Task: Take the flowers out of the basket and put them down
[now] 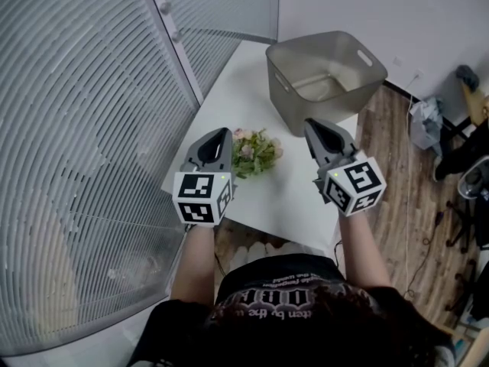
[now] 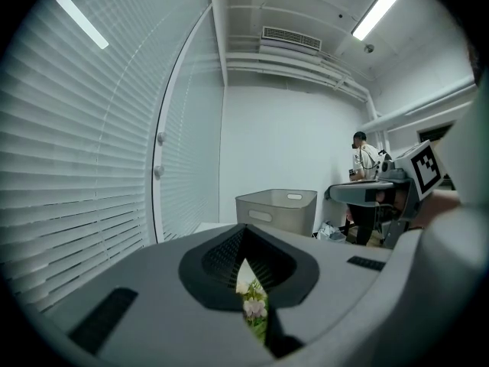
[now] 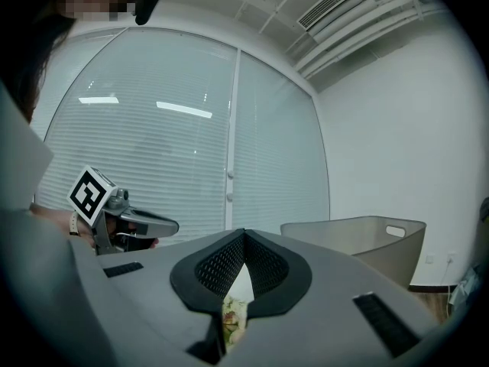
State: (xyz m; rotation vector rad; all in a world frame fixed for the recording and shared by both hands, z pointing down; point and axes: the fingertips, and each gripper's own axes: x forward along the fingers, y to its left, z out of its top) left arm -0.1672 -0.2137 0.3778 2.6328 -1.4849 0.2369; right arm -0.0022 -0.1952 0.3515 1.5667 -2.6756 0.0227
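Note:
A small bunch of pink and green flowers lies on the white table, between my two grippers. The grey plastic basket stands beyond it at the table's far end, and I see nothing in it. My left gripper hangs just left of the flowers, jaws shut and holding nothing. To the right of the bunch my right gripper is shut and empty as well. In the left gripper view the flowers show below the closed tips. The right gripper view shows the flowers the same way.
Curved window blinds run along the table's left side. Wood floor with bags, cables and a chair lies to the right. In the left gripper view a person stands far off at a desk.

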